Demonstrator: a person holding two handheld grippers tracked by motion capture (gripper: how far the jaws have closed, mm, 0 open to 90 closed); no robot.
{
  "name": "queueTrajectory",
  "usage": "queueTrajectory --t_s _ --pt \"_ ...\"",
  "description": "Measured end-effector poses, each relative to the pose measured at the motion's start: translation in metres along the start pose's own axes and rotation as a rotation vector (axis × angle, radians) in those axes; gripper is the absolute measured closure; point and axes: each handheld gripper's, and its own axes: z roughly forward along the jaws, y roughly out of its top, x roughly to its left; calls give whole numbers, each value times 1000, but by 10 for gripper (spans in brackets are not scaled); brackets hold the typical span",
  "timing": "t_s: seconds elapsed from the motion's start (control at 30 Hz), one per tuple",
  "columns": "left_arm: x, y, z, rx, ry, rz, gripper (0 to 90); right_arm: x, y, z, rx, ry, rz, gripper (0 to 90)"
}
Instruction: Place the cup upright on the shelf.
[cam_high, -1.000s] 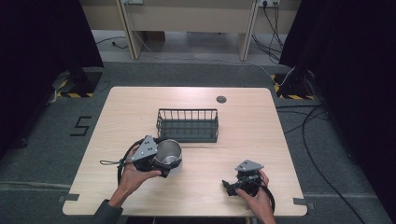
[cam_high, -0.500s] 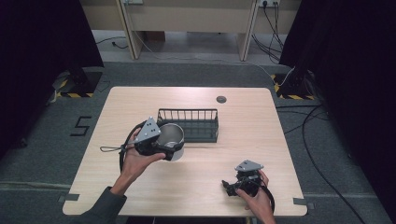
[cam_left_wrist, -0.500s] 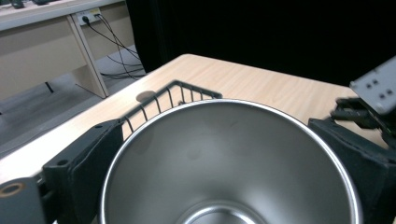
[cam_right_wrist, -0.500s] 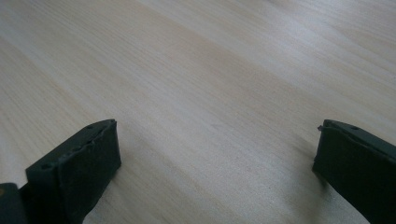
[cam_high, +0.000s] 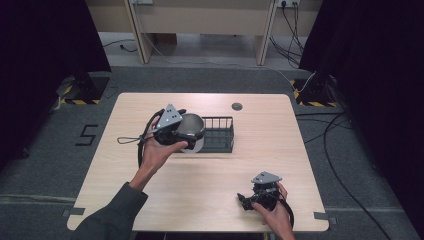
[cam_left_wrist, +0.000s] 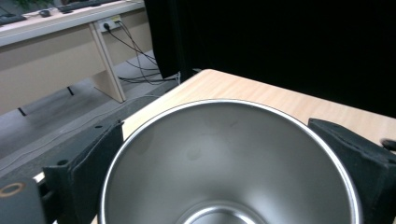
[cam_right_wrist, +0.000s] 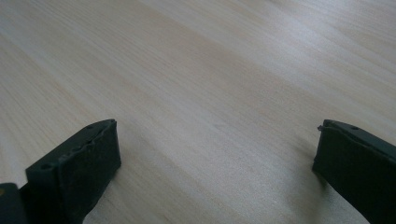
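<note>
Two grippers, one steel cup

The left gripper (cam_high: 186, 136) clamps its fingers (cam_left_wrist: 88, 163) around a shiny round steel cup (cam_left_wrist: 229, 163), apparently raised at the black wire basket's (cam_high: 220, 134) left end. The right gripper (cam_high: 246, 199) rests wide-fingered on the pale wooden desk (cam_high: 300, 150).

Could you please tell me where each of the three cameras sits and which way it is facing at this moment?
High view: above the person's side, looking forward and down at the table, rack, both forearms and grippers.
Left gripper view: rides the left gripper, looking into the cup between its jaws, toward the table's far corner.
Right gripper view: rides the right gripper, jaws apart, facing bare tabletop.
Shared: cup shows in the high and left gripper views.
</note>
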Motion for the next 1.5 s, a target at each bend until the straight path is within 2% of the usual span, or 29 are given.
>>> queueTrajectory --t_s 0.13,0.3,0.43,0.57,0.63,0.87,1.27,1.5 --pt "3 6 9 -11 21 -21 60 0 0 0 0 0 -3 6" --pt "4 13 25 -6 63 -23 60 0 0 0 1 2 -9 6" --pt "5 17 38 1 87 -48 60 0 0 0 1 4 -10 6" --pt "5 18 50 4 121 -53 60 0 0 0 1 5 -11 6" --pt "5 18 56 0 133 -73 60 0 0 0 1 5 -12 6" --pt "7 14 73 0 179 -99 60 0 0 0 3 8 -14 6" --pt "10 8 84 2 241 -118 60 1 0 0 3 12 -11 6" --pt "9 2 89 6 259 -134 60 1 0 0 0 12 -15 6"
